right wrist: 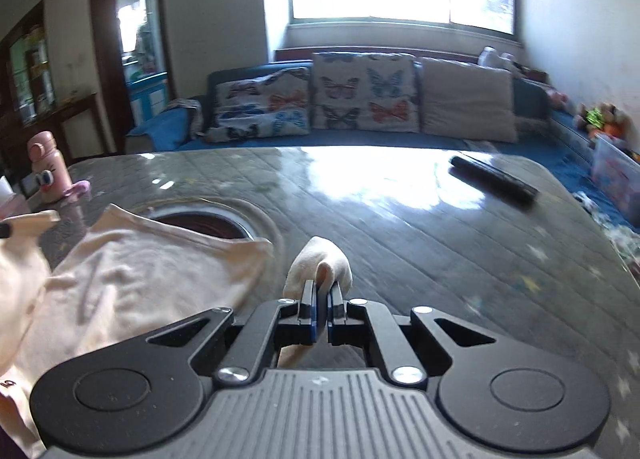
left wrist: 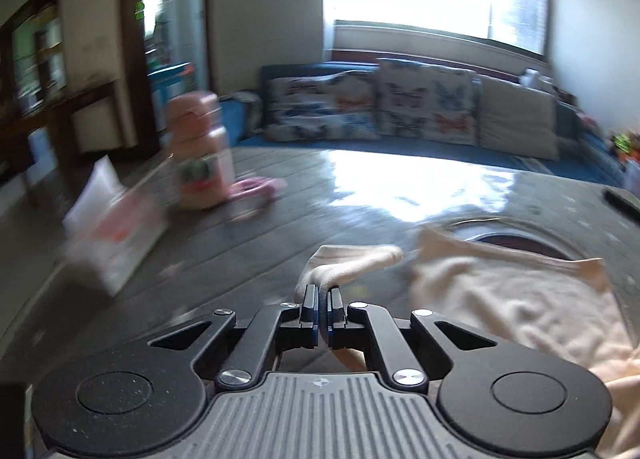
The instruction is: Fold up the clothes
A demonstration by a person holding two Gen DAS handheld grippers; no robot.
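A pale peach garment (left wrist: pixel 520 307) lies rumpled on the grey quilted table (left wrist: pixel 280 227). My left gripper (left wrist: pixel 323 291) is shut on one corner of the garment, which bunches up past the fingertips. The body of the cloth spreads to its right. In the right wrist view the same garment (right wrist: pixel 132 279) lies to the left, and my right gripper (right wrist: pixel 323 291) is shut on another corner of it, a small fold sticking up above the fingers. Both grippers hold the cloth just above the table.
A pink bottle (left wrist: pixel 200 151) and a tissue pack (left wrist: pixel 116 231) stand at the table's left. A round hole (right wrist: pixel 200 223) in the table lies partly under the garment. A black remote (right wrist: pixel 494 179) lies at the far right. A blue sofa with cushions (right wrist: pixel 360 99) stands behind.
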